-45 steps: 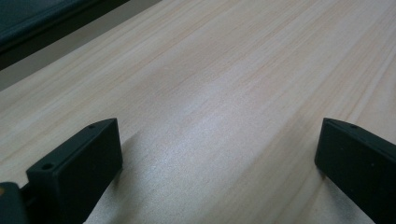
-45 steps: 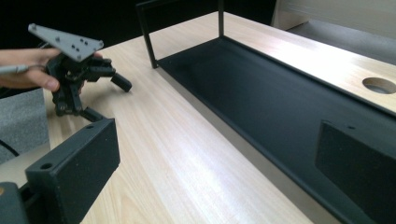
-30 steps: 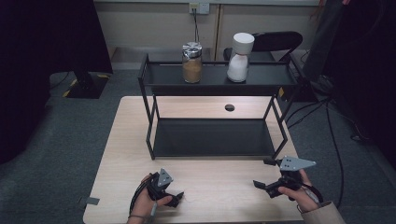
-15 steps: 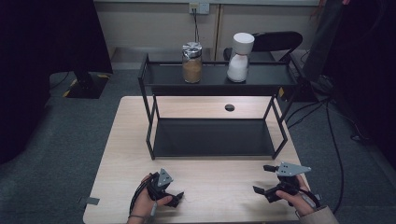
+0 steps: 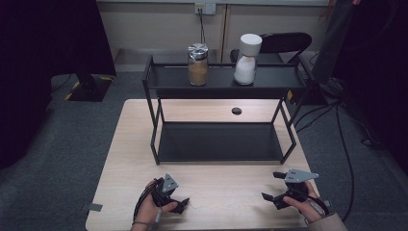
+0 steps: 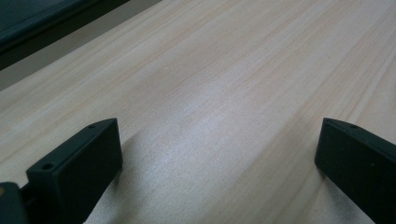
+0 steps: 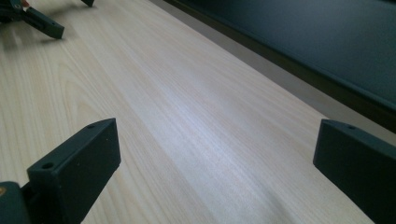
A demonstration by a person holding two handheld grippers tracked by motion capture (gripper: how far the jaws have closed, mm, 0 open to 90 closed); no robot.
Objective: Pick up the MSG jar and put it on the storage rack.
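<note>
My left gripper point(image 5: 182, 204) rests low over the wooden table point(image 5: 226, 187) near its front edge, left of centre. Its jaws stand wide apart in the left gripper view point(image 6: 219, 154), with bare wood between them. My right gripper point(image 5: 270, 186) hovers at the front right, also open point(image 7: 217, 154) and empty. A black two-tier rack point(image 5: 154, 120) stands mid-table beyond both. On its top shelf are a glass jar point(image 5: 197, 65) of brown powder with a metal lid and a white bottle point(image 5: 247, 59).
The rack's lower tray point(image 5: 219, 141) holds nothing. A round cable hole point(image 5: 236, 111) sits in the table behind it. A black chair point(image 5: 284, 43) and floor cables point(image 5: 346, 139) lie past the right side. The left gripper's jaw point(image 7: 44, 22) shows far off in the right gripper view.
My right gripper has drifted slightly toward the front edge of the table. The left gripper has stayed put.
</note>
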